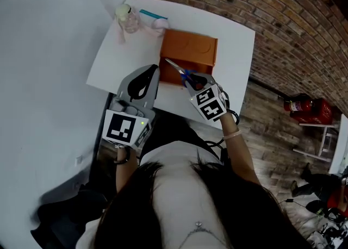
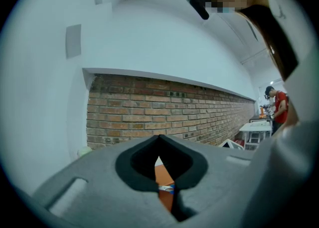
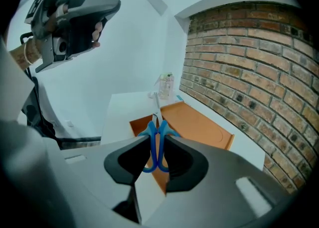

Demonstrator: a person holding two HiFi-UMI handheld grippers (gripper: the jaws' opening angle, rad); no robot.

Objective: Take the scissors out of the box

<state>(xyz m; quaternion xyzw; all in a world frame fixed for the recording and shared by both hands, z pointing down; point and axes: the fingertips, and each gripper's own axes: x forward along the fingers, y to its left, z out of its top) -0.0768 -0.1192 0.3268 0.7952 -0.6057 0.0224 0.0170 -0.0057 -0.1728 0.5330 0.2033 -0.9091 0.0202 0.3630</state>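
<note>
Blue-handled scissors hang in the air over the near edge of the open orange box, blades pointing up and to the left. My right gripper is shut on their handles. In the right gripper view the blue handle loops sit pressed between the black pads and the blades stick out toward the box. My left gripper hovers to the left of the box near the table's front edge, shut with nothing in it. In its own view the left gripper shows jaw tips that meet.
The box rests on a white table set against a brick wall. At the table's far left corner stand a clear bottle and a blue-and-white item. A red extinguisher lies on the floor to the right.
</note>
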